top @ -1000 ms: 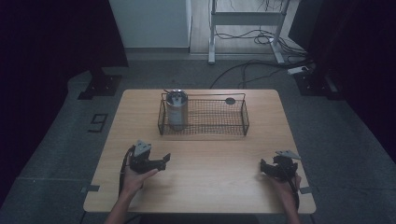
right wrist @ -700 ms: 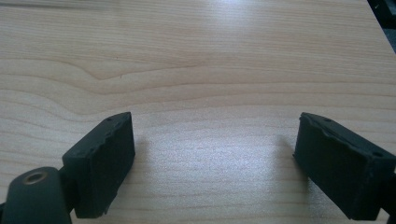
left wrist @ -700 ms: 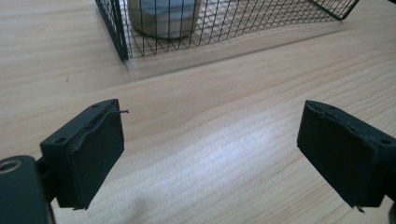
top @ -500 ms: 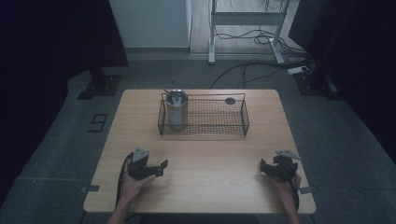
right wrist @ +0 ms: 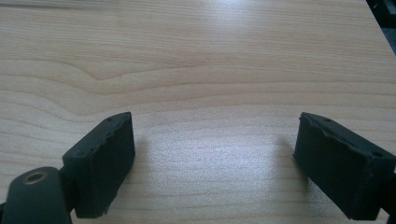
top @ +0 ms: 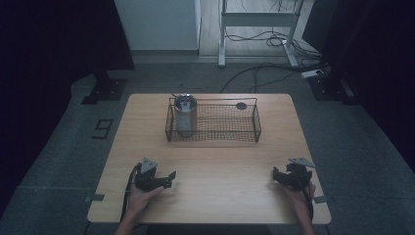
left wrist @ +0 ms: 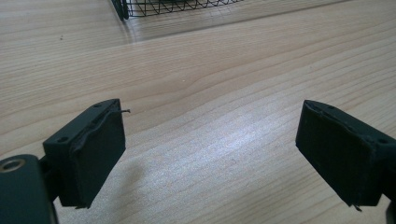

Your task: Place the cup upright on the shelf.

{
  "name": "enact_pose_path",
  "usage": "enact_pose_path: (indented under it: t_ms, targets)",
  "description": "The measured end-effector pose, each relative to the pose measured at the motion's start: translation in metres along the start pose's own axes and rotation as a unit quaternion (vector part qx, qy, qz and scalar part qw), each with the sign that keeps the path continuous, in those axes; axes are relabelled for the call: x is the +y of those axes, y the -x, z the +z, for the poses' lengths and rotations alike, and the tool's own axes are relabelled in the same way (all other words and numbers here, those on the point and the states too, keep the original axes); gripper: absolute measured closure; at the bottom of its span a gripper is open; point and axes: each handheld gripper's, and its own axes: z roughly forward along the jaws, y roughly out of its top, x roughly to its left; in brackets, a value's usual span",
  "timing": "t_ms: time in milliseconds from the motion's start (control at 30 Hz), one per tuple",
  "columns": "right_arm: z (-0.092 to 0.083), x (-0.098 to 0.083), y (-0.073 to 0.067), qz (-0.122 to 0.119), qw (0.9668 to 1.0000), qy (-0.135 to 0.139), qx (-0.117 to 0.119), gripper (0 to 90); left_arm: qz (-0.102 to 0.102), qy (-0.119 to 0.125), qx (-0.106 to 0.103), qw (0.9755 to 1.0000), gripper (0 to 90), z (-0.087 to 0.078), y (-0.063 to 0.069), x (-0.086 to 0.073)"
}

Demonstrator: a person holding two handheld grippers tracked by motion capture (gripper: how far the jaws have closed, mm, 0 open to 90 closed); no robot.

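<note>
**Both tongs wide open, low on the near half of the surface**

My left tongs (top: 169, 177) sit near the front-left of the wooden surface (top: 220, 161), my left hand (top: 139, 198) behind them, close to the near edge. Jaws spread wide, nothing between them; in the left gripper view (left wrist: 210, 154) just bare wood grain shows in the gap. They point right and slightly away from me.

My right tongs (top: 276, 175) rest near the front-right corner, right hand (top: 299, 193) coming in over the near edge. Also wide open, holding nothing; the right gripper view (right wrist: 212, 154) shows bare wood between the pads. The right edge of the surface is just beside that hand.

Wire basket (top: 215, 122) stands at the far middle, well apart from both tongs. A metal can (top: 185, 113) stands upright in its left end; the rest of the basket looks empty. A small dark round spot (top: 241, 105) lies by the basket's far rim, can't tell if inside or behind.

Open wood runs wide between basket and both tongs, and between the two tongs. Basket's near-left corner (left wrist: 122, 8) shows at the top of the left gripper view.
</note>
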Motion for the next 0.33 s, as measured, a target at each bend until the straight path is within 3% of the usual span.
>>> enact_pose_path:
  t_ms: [333]
  targets:
    - [0.0000, 0.0000, 0.0001, 0.000, 1.0000, 0.000, 0.000, 11.9, -0.003, -0.003, 0.000, 1.0000, 8.5, 0.0015, -0.0002, -0.0006]
